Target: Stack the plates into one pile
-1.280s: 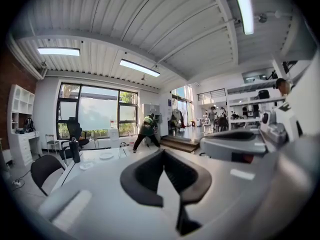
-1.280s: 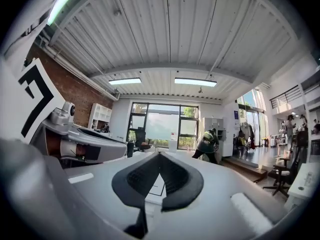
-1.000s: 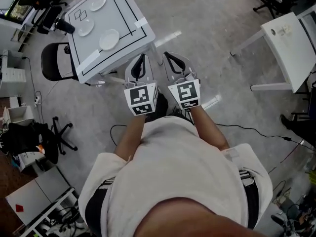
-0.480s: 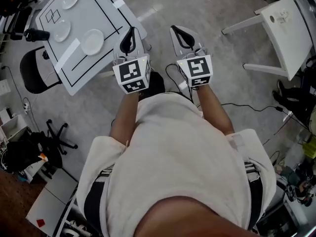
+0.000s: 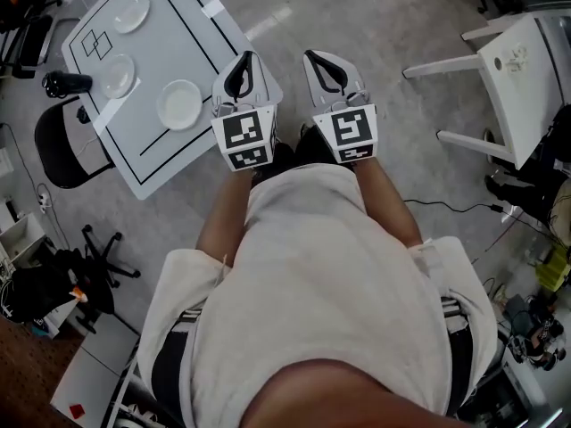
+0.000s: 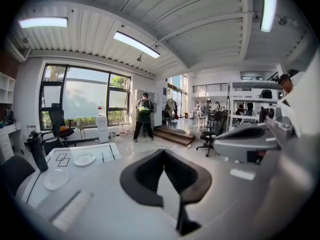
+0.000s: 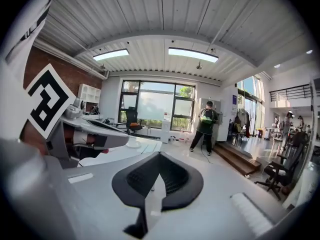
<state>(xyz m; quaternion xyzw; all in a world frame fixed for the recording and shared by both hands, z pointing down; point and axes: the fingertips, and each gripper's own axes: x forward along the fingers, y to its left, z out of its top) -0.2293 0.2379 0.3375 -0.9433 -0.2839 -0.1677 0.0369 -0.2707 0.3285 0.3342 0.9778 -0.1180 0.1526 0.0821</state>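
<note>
Three white plates lie apart on the white table (image 5: 192,38): a far plate (image 5: 130,12), a middle plate (image 5: 117,76) and a near plate (image 5: 179,104). My left gripper (image 5: 246,58) is shut and empty, held over the table's near right edge, just right of the near plate. My right gripper (image 5: 314,59) is also shut and empty, beside it over the floor past the table's corner. In the left gripper view the shut gripper (image 6: 163,151) points across the table, with two plates (image 6: 83,159) (image 6: 55,179) to its left. The right gripper view shows its gripper (image 7: 159,155) closed and one plate (image 7: 132,144) far off.
A black bottle (image 5: 62,83) stands at the table's left edge, with a black office chair (image 5: 58,145) beside it. Another white table (image 5: 526,69) stands at the right. Cables lie on the floor (image 5: 446,208). A person (image 7: 205,124) stands far off by the windows.
Both grippers have moved forward to the table together. The table and plates now lie closer, with the left gripper over the table's edge instead of short of it.
</note>
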